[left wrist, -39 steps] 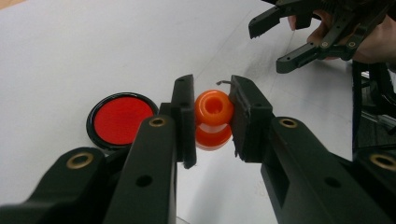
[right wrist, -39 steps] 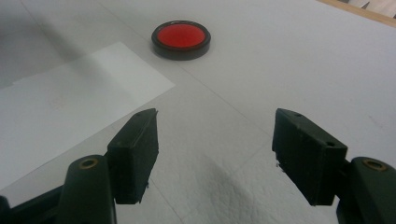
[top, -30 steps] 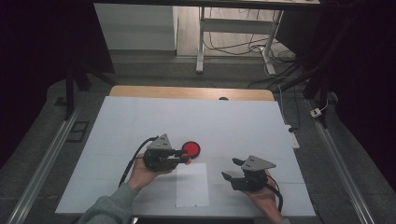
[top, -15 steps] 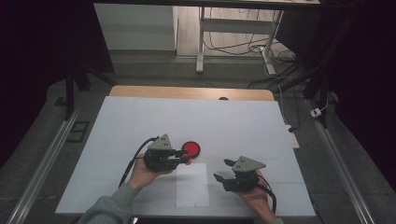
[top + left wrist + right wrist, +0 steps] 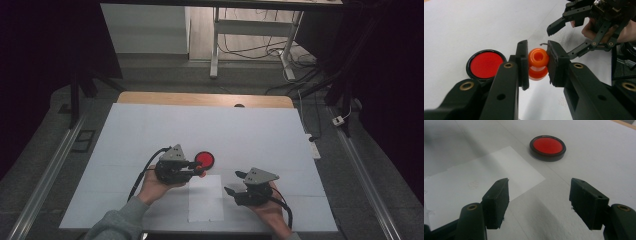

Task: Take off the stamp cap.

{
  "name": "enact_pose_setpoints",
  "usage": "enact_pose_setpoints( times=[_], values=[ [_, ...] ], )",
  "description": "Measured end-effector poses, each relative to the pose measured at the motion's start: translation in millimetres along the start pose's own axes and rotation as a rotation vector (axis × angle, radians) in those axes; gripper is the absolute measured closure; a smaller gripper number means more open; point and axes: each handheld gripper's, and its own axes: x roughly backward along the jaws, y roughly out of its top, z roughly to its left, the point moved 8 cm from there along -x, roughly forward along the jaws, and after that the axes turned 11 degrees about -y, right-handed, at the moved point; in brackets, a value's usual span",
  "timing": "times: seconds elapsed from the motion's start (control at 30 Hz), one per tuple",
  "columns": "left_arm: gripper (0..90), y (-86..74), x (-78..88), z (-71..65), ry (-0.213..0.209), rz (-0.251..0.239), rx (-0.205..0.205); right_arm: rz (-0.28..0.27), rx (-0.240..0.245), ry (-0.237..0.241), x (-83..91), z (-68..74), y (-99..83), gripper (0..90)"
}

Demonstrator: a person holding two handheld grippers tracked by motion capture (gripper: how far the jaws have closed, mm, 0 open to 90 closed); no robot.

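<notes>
The left gripper (image 5: 537,63) pinches an orange spool (image 5: 538,63) above the white table (image 5: 150,130), just beside a red-topped black disc (image 5: 485,64) and a blank paper sheet (image 5: 206,197) by the near edge. The right gripper (image 5: 539,202) hovers spread and empty.

Orange spool (image 5: 538,63); red disc (image 5: 204,159), black rim; white paper sheet (image 5: 205,198); white table (image 5: 250,130).

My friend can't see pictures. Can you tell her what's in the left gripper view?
The left gripper pinches a small orange spool-shaped piece above a white table. A round red disc with a black rim lies at left, and the right gripper waits open at top right.
</notes>
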Motion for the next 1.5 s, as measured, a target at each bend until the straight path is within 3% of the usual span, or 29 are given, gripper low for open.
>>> enact_pose_setpoints(
  times=[0.67, 1.5],
  values=[
    [72.2, -0.7, -6.3, -2.0, -0.01, 0.009, -0.002, -0.012, 0.017, 0.053, -13.2, 20.4, 10.6, 31.5],
    [72.2, -2.2, -12.9, -4.4, -0.02, 0.024, -0.004, -0.034, 0.041, 0.083, -24.2, 37.5, 24.8, 32.4]
  ],
)
